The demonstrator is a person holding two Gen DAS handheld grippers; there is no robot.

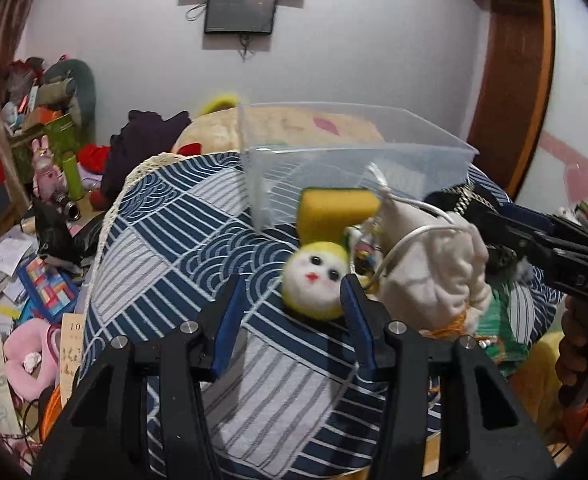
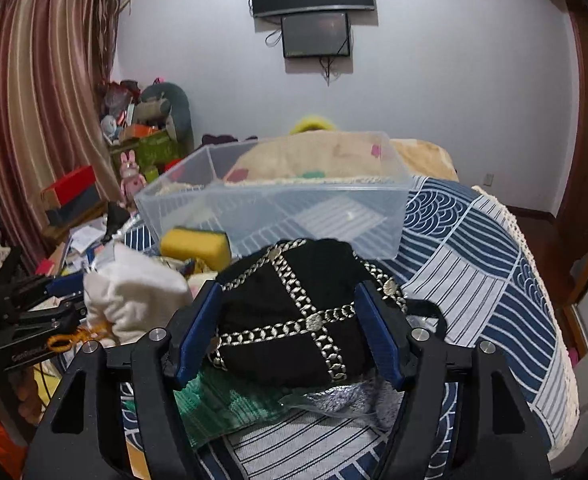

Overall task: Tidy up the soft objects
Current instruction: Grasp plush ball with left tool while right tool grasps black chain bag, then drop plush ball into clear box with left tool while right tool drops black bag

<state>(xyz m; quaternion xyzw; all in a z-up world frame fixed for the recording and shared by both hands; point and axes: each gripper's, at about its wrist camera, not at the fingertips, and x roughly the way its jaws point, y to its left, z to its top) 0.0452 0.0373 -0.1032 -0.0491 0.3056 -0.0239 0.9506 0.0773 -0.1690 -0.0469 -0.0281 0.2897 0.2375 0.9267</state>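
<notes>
A clear plastic bin [image 1: 350, 152] stands on the blue patterned cloth [image 1: 165, 248]; it also shows in the right wrist view [image 2: 269, 208]. My left gripper [image 1: 291, 308] is open, its jaws on either side of a round yellow-white doll head [image 1: 314, 284]. Behind it lie a yellow sponge [image 1: 334, 212] and a white cloth bundle [image 1: 434, 268]. My right gripper [image 2: 289, 324] is open around a black bag with silver chain trim [image 2: 294, 312], jaws at its sides. The sponge [image 2: 195, 246] and white bundle [image 2: 137, 292] lie to its left.
A green knitted cloth [image 2: 221, 404] lies under the black bag. Clutter covers the floor at left, with a pink plush [image 1: 25, 356] and boxes [image 1: 45, 136]. A beige cushion [image 2: 314, 156] sits behind the bin. Screens hang on the wall [image 2: 314, 0].
</notes>
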